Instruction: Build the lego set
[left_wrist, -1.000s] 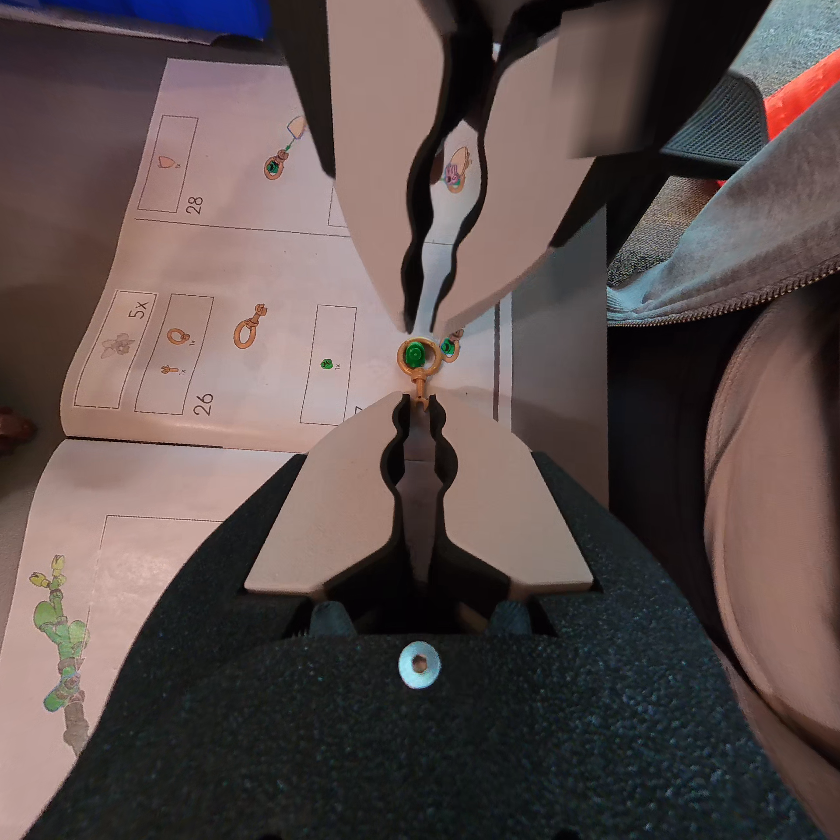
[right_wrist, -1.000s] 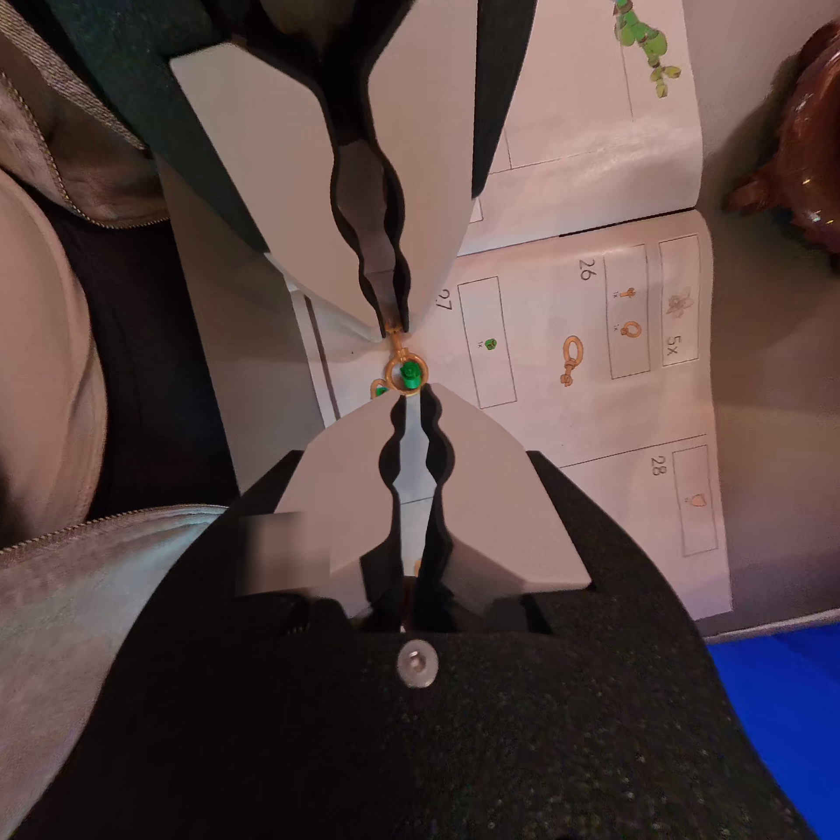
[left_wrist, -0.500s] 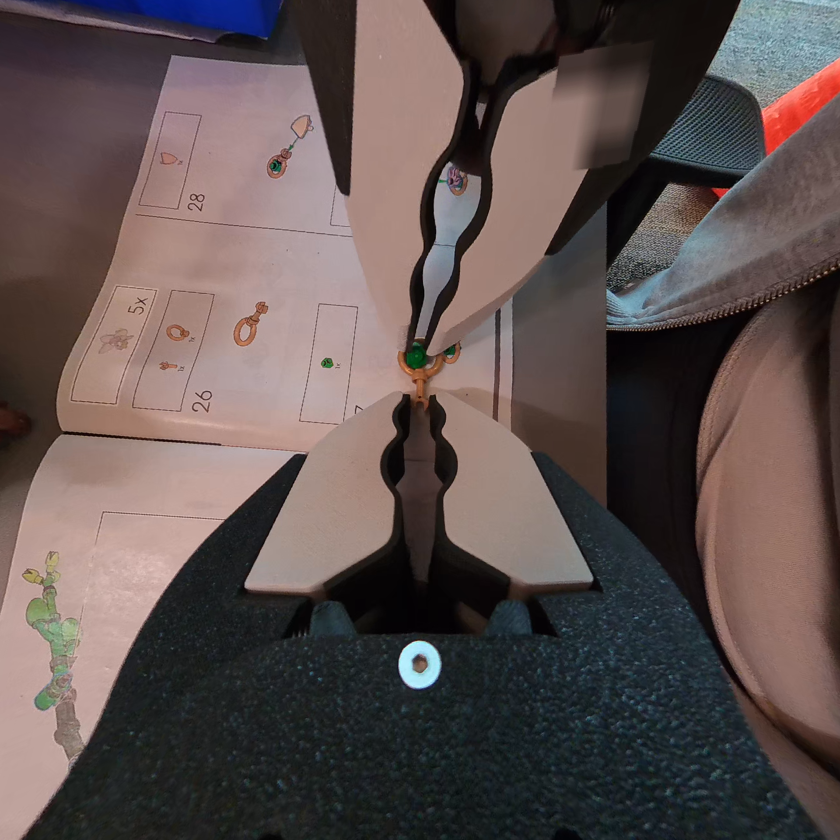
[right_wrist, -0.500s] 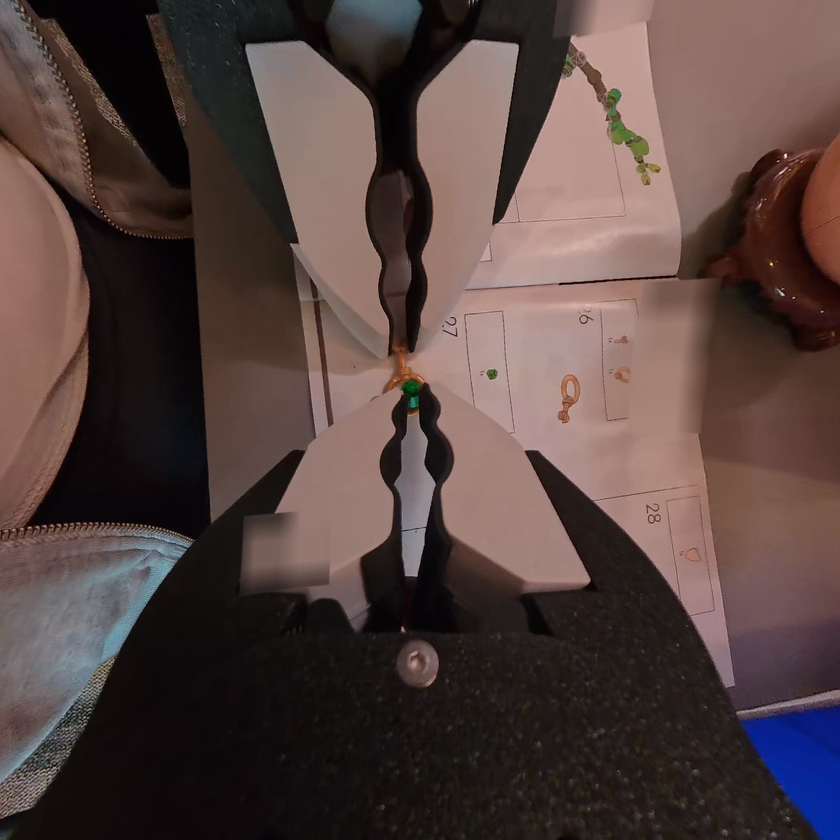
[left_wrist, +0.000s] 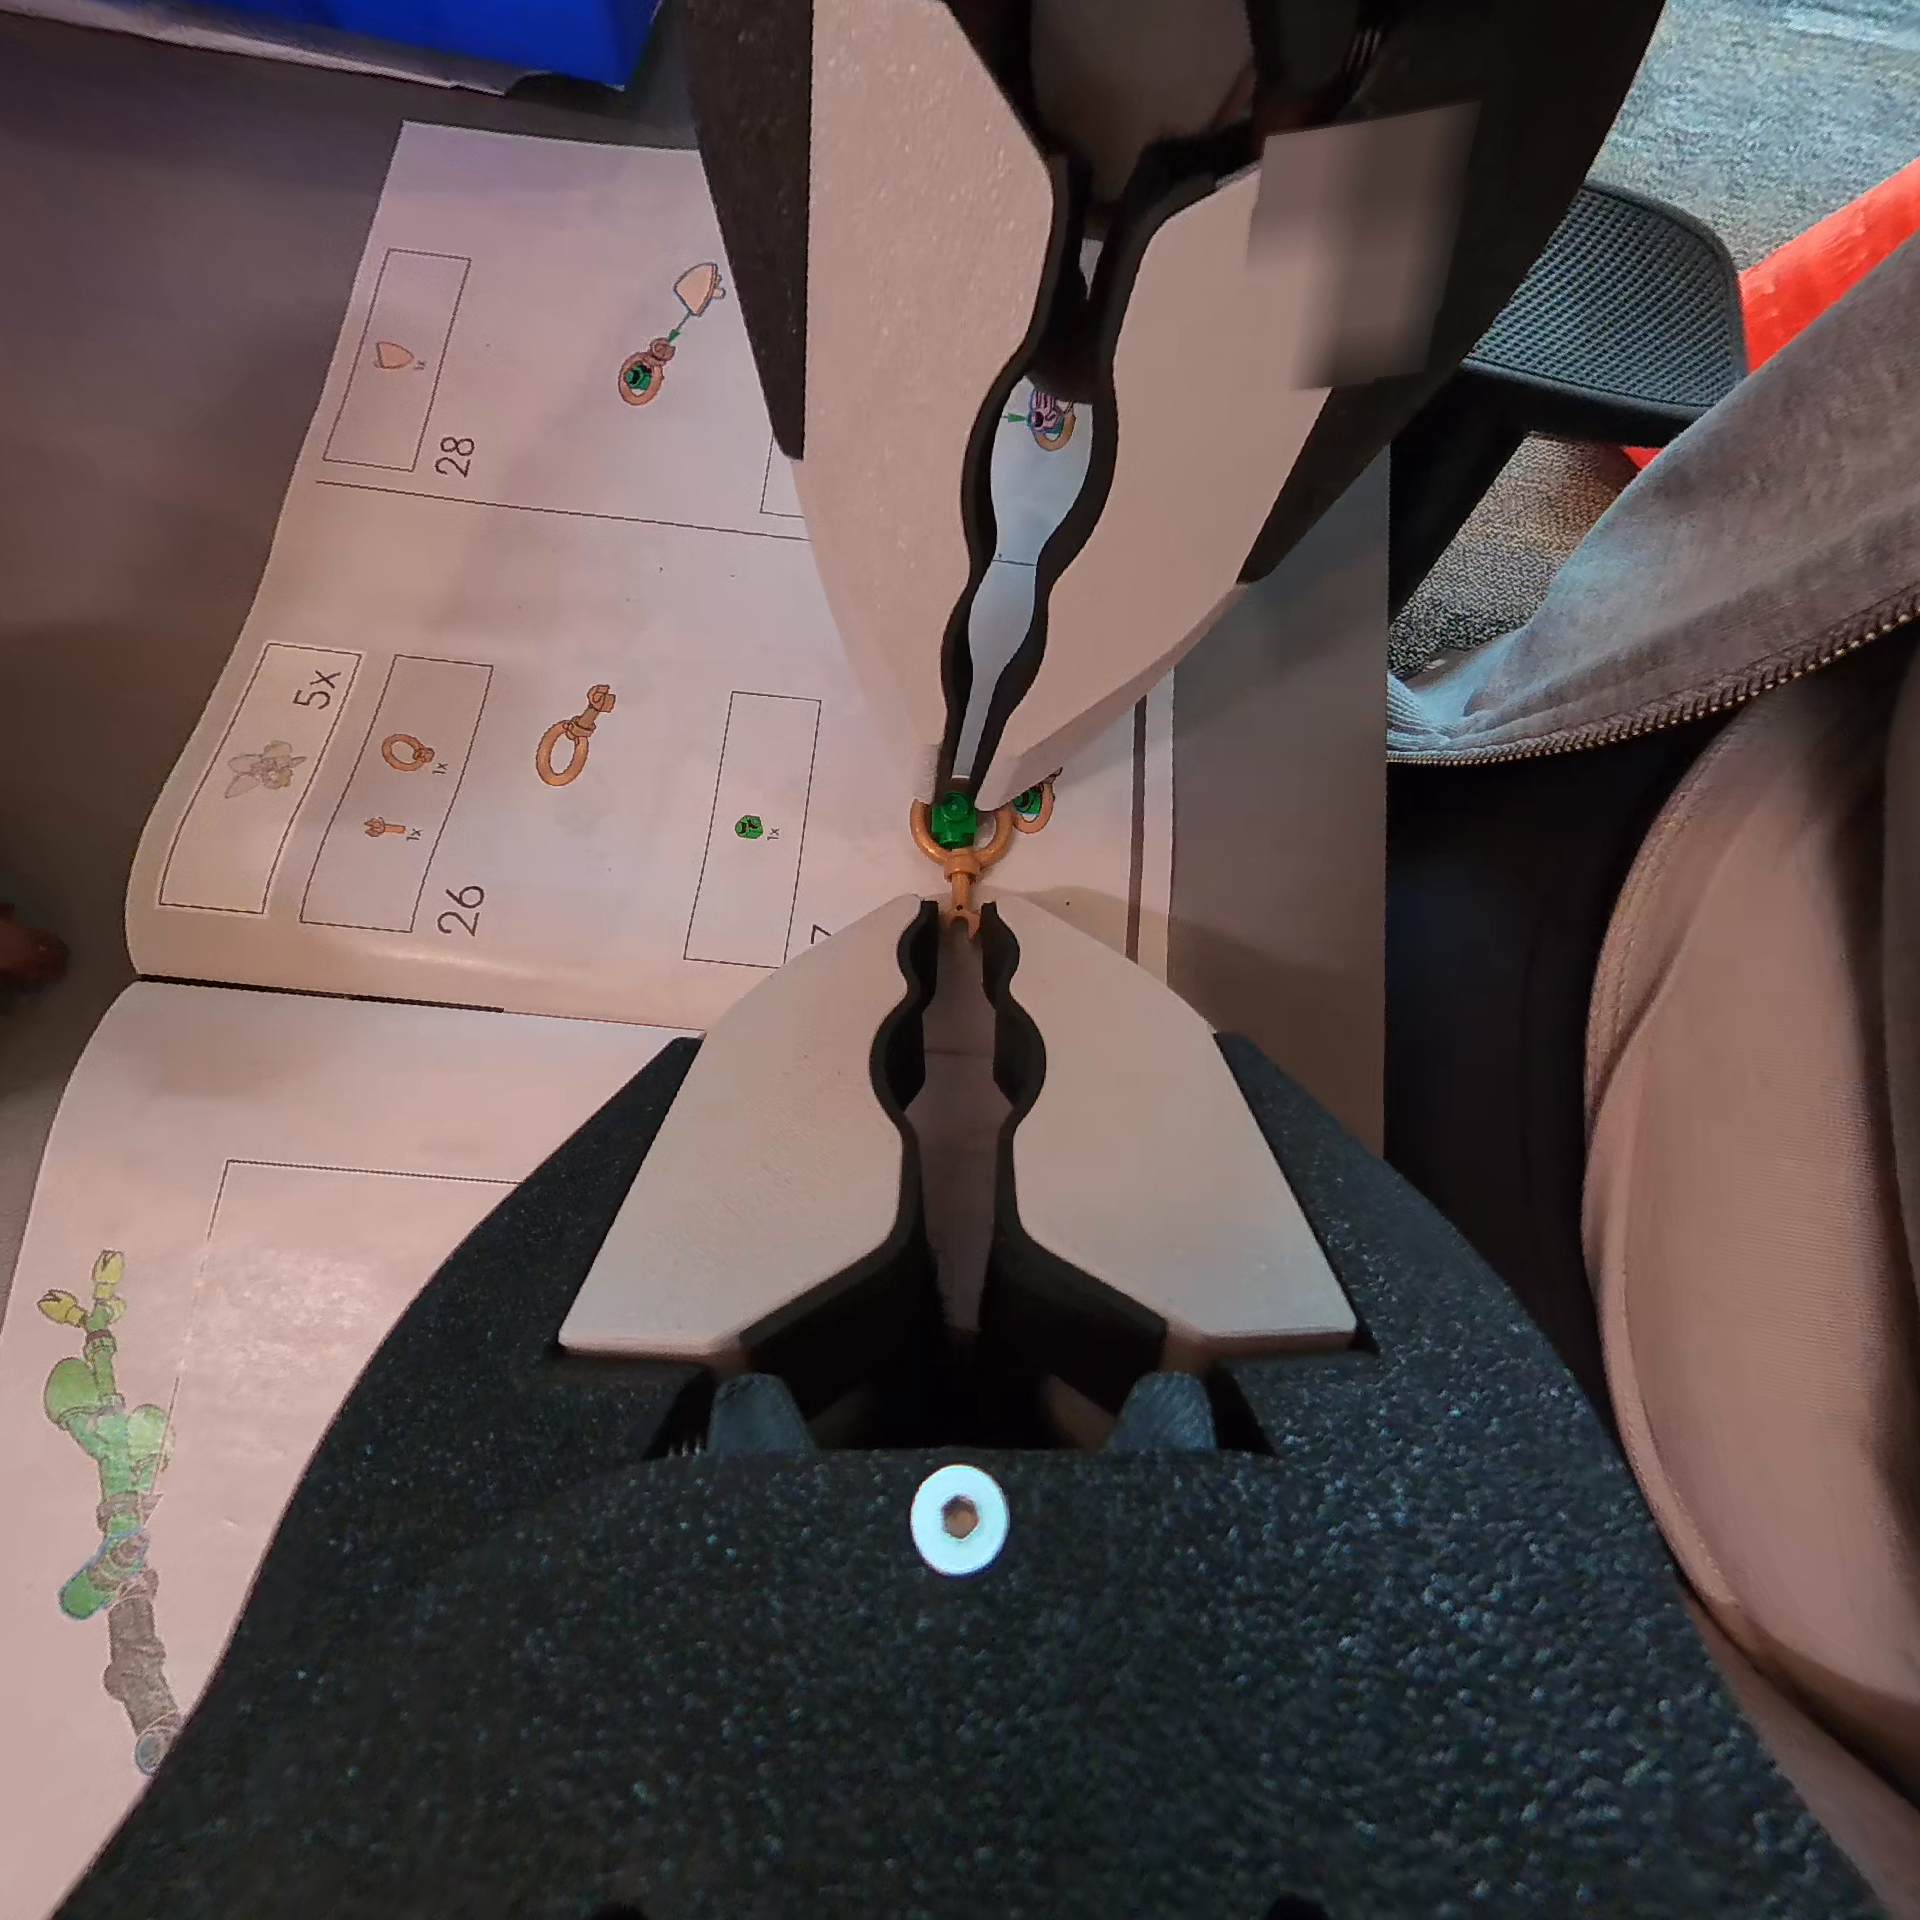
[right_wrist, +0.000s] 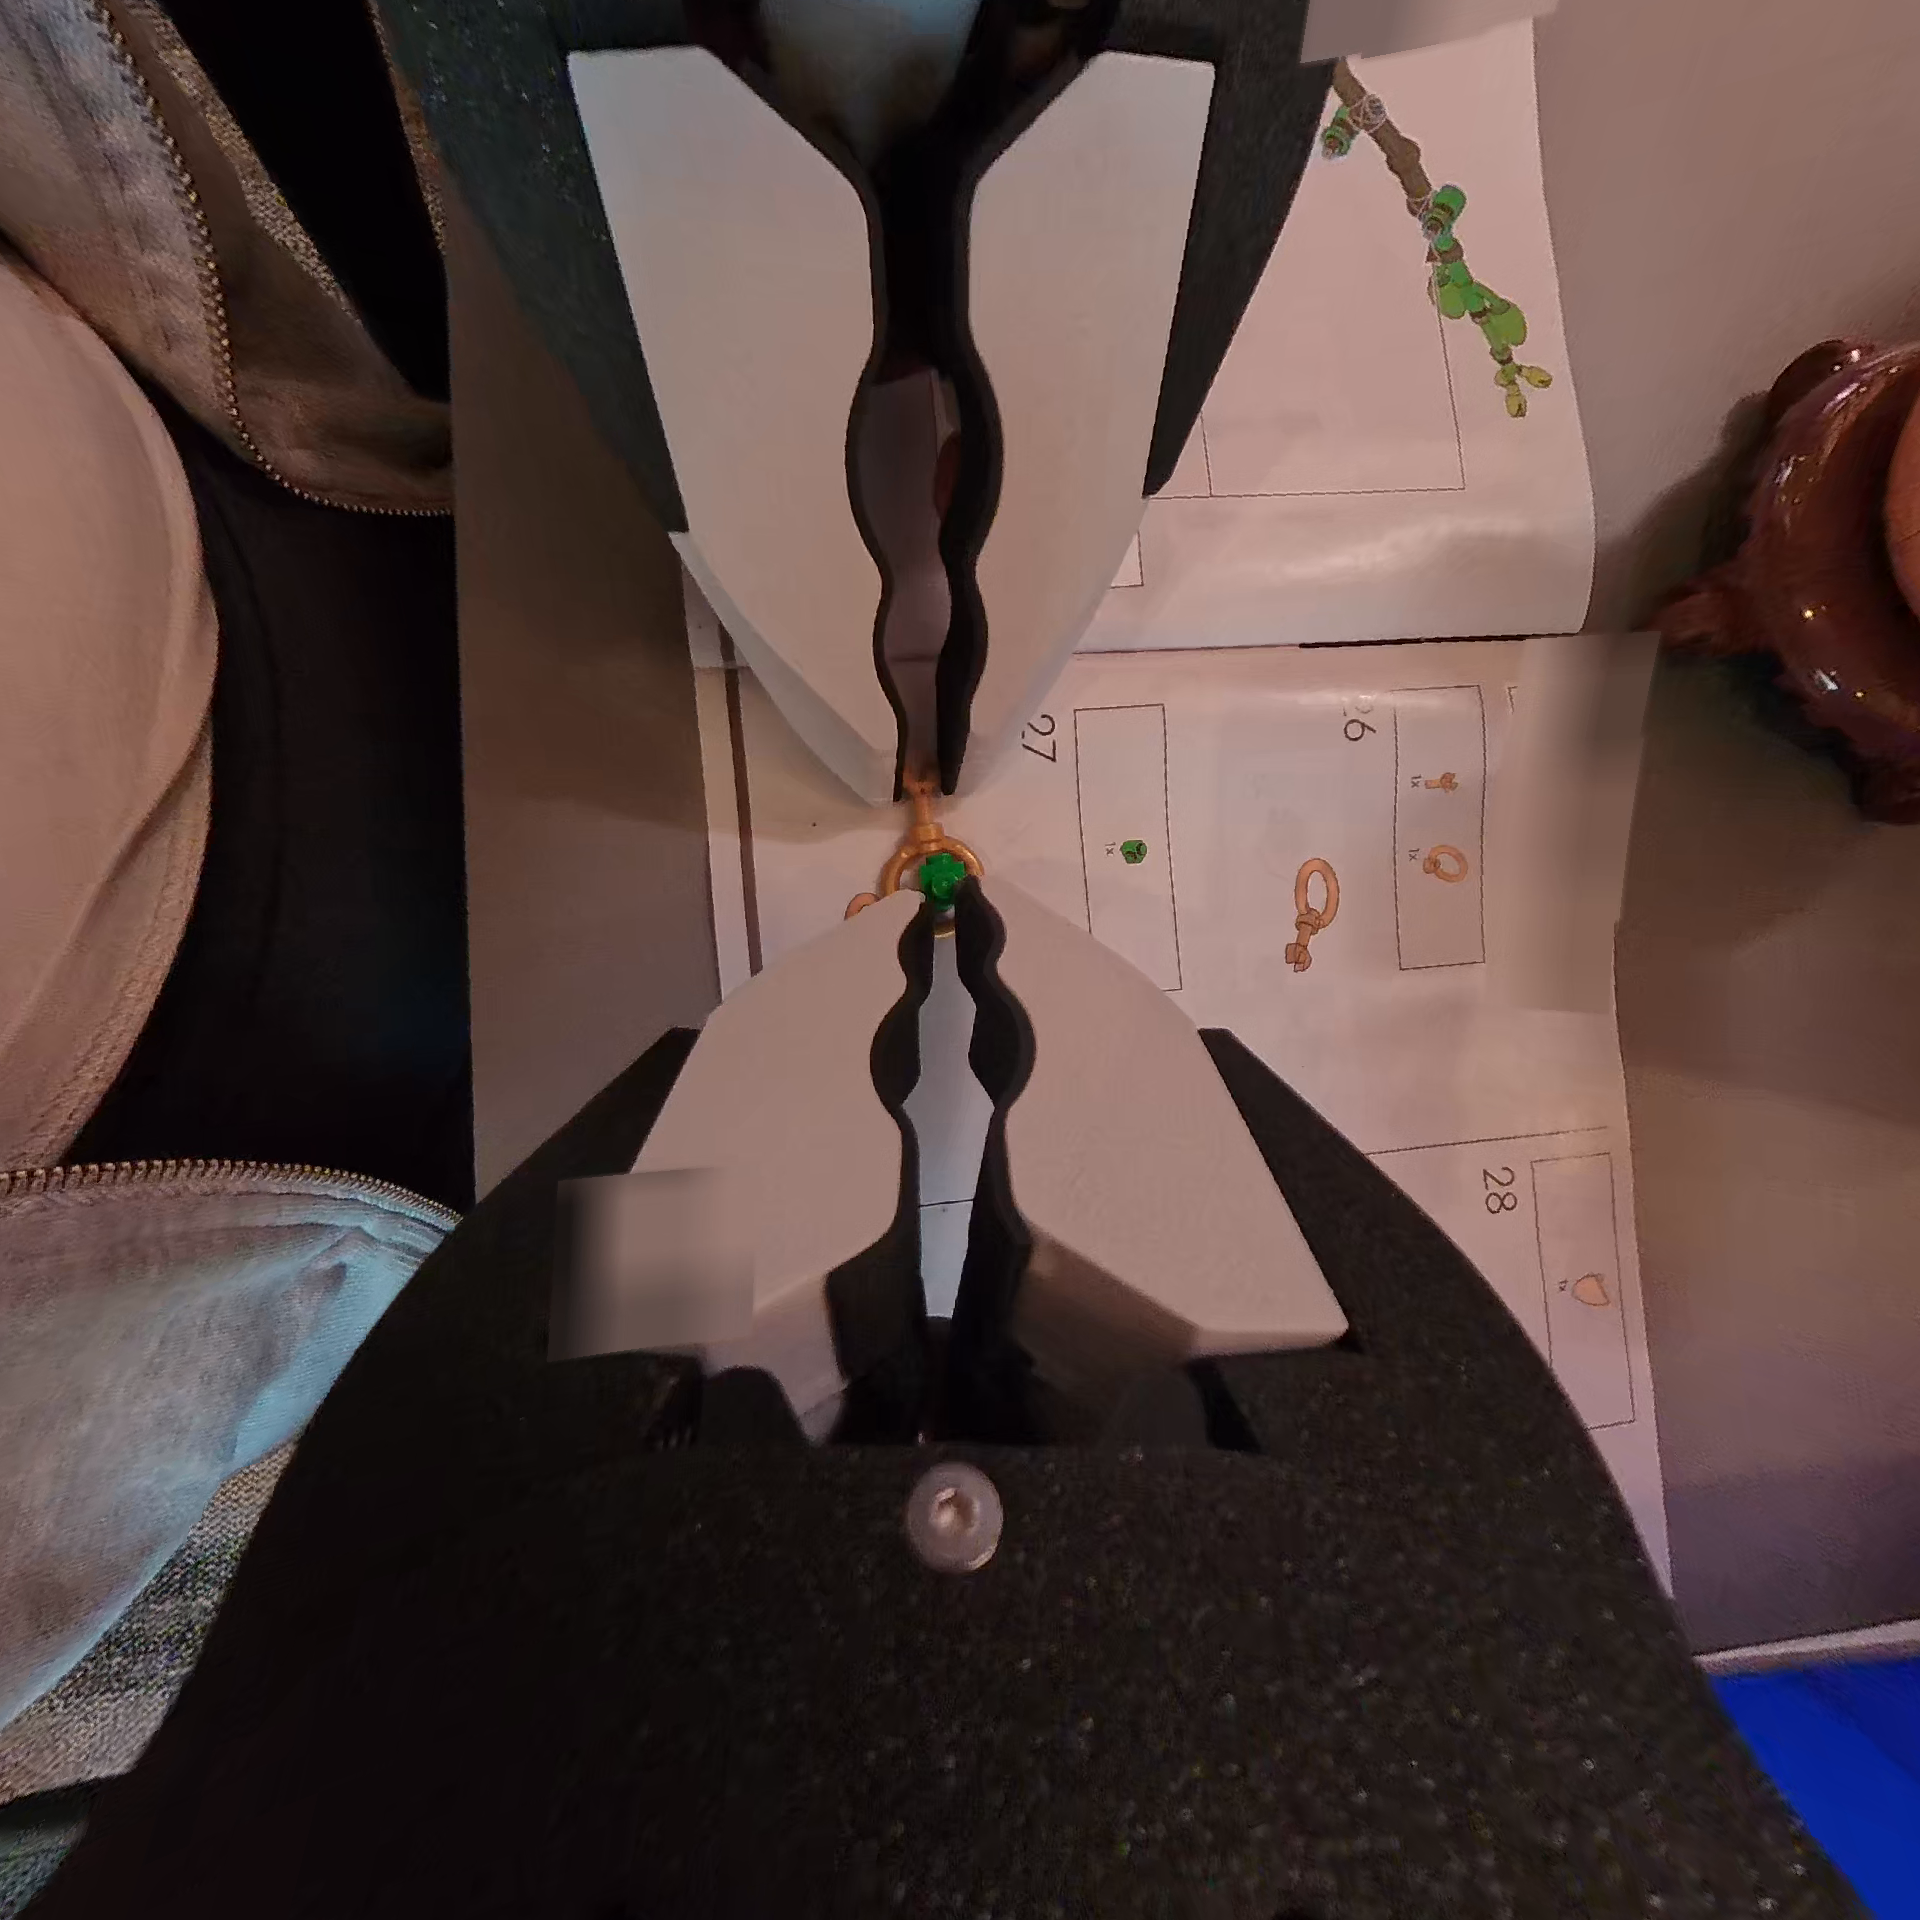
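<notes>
green stud (left_wrist: 951, 819) now inside ring (left_wrist: 961, 844)

Printed step numbers and part counts mark the open instruction booklet (left_wrist: 540, 582).

Both views are dim and warm-tinted, lit softly from above. The booklet (left_wrist: 582, 582) is the brightest surface, with a pale sheen just beyond the jaws in the right wrist view (right_wrist: 1351, 561). The fingers cast broad soft shadows on the paper beside the tips. The brown piece (right_wrist: 1808, 582) far right of the jaws shows small specular glints. Focus is sharp at the jaw tips; the black body below them is grainy and dark. Wide-angle bending curves the page edges. Cloth (left_wrist: 1766, 1143) right of the jaws is slightly soft.
</notes>
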